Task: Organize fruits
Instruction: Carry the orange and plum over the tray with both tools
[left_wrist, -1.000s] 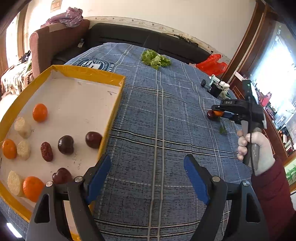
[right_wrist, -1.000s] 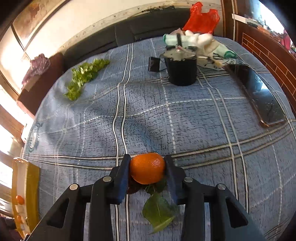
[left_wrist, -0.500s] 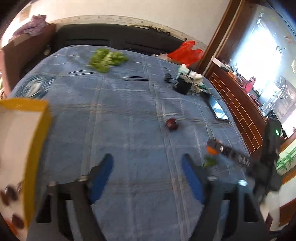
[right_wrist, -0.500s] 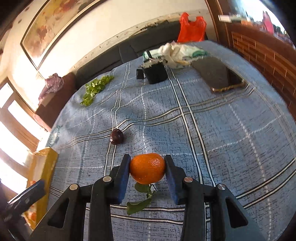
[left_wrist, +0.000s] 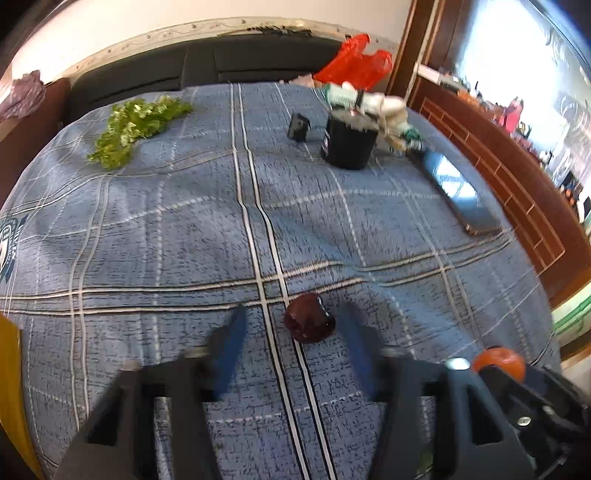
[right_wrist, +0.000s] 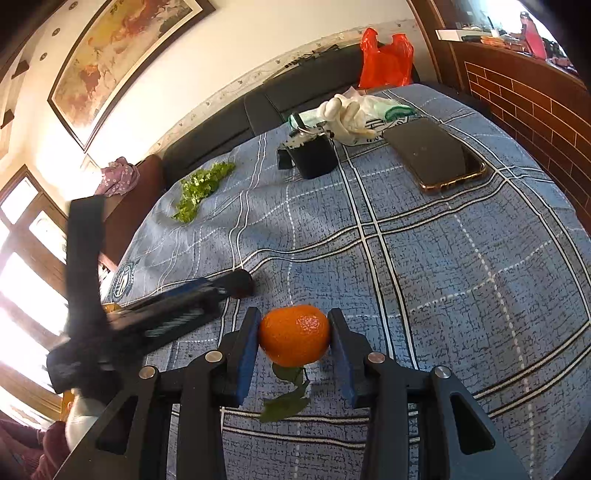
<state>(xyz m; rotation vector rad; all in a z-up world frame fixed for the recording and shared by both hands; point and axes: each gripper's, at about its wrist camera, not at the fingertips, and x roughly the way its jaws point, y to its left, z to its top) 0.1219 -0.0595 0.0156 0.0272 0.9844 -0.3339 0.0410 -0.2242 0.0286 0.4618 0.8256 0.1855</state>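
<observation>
No writing can be read; a round emblem on the blue plaid cloth near the tabletop's left edge (left_wrist: 7, 240) is too blurred to make out. The right gripper (right_wrist: 294, 341) pinches an orange (right_wrist: 294, 339) between its blue pads, a green leaf (right_wrist: 285, 402) hanging beneath it, above the tabletop's near edge. The left gripper (left_wrist: 293, 332) is spread wide, a dark red fruit (left_wrist: 308, 322) lying on the cloth between its fingers, touching neither. A phone (right_wrist: 434, 155) and black cup (right_wrist: 314, 157) sit toward the far right corner.
</observation>
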